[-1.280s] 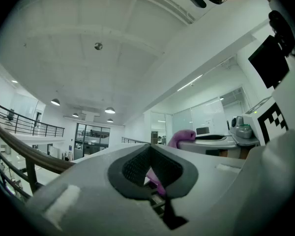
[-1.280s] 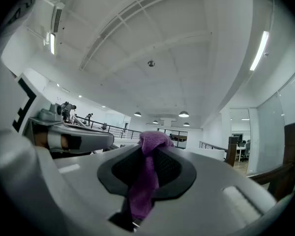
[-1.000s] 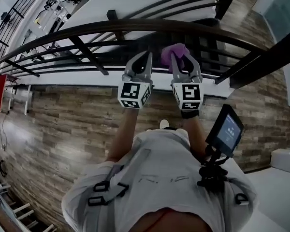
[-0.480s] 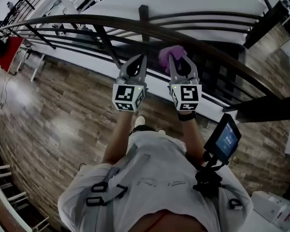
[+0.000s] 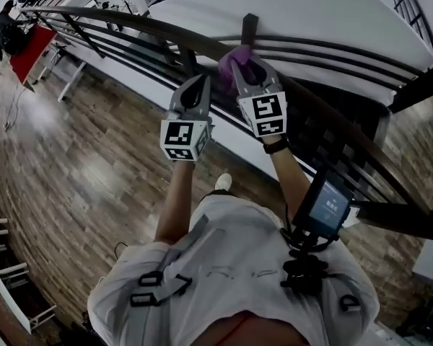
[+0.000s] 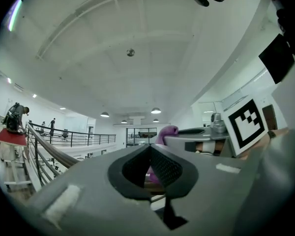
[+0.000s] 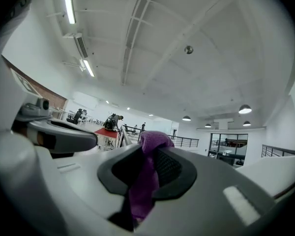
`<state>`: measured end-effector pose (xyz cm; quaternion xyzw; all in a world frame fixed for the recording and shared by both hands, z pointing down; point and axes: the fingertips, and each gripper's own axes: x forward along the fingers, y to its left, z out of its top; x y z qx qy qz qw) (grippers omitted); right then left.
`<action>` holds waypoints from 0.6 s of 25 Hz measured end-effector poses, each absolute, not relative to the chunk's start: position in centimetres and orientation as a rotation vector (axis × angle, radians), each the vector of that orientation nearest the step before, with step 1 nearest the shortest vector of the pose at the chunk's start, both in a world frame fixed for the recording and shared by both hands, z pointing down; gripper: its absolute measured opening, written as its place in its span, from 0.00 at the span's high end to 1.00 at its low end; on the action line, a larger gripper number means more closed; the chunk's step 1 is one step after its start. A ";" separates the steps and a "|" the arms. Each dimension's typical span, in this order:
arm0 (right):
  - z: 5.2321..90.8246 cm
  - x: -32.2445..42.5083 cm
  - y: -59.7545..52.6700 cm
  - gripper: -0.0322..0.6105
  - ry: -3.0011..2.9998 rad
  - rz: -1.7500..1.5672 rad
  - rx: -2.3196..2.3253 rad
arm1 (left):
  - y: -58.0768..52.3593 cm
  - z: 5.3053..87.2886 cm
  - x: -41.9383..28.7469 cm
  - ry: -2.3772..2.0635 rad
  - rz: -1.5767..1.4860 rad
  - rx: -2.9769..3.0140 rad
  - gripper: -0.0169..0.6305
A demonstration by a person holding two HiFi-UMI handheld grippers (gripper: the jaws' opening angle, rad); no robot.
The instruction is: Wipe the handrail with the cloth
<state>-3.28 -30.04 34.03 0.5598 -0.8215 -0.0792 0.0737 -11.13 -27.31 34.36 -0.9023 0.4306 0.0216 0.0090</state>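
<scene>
A dark handrail [image 5: 130, 24] runs across the top of the head view, from the upper left down to the right. My right gripper [image 5: 239, 65] is shut on a purple cloth [image 5: 229, 60], and the cloth sits at the rail beside a dark post [image 5: 250, 27]. The right gripper view shows the cloth [image 7: 145, 181] pinched between the closed jaws and sticking out above them. My left gripper [image 5: 199, 82] is shut with nothing in it, held just left of the right one and short of the rail. In the left gripper view the cloth [image 6: 166, 132] shows beyond the closed jaws.
Below the rail lie several dark horizontal bars [image 5: 325, 56] and a white ledge [image 5: 289, 6]. Wood-plank floor [image 5: 72, 171] spreads to the left. A red table [image 5: 30, 52] stands far left. A small screen [image 5: 325, 204] hangs at the person's right side.
The view has swung so the rail now slants down to the right. Both grippers have gone up and forward, and the cloth has come to the rail by the post.
</scene>
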 end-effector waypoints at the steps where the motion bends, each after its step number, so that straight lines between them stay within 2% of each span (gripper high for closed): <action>1: 34.2 -4.2 -32.3 0.85 -2.461 -0.238 1.658 | -28.6 34.3 -11.9 1.354 0.076 -2.813 0.97; 9: 37.6 -11.7 -47.4 0.86 -2.385 -0.166 1.427 | -36.7 35.0 -16.8 1.451 0.022 -2.827 0.97; 15: 47.1 -14.4 -53.9 0.86 -2.137 -0.132 1.078 | -38.7 36.9 -18.1 1.532 -0.045 -2.839 0.97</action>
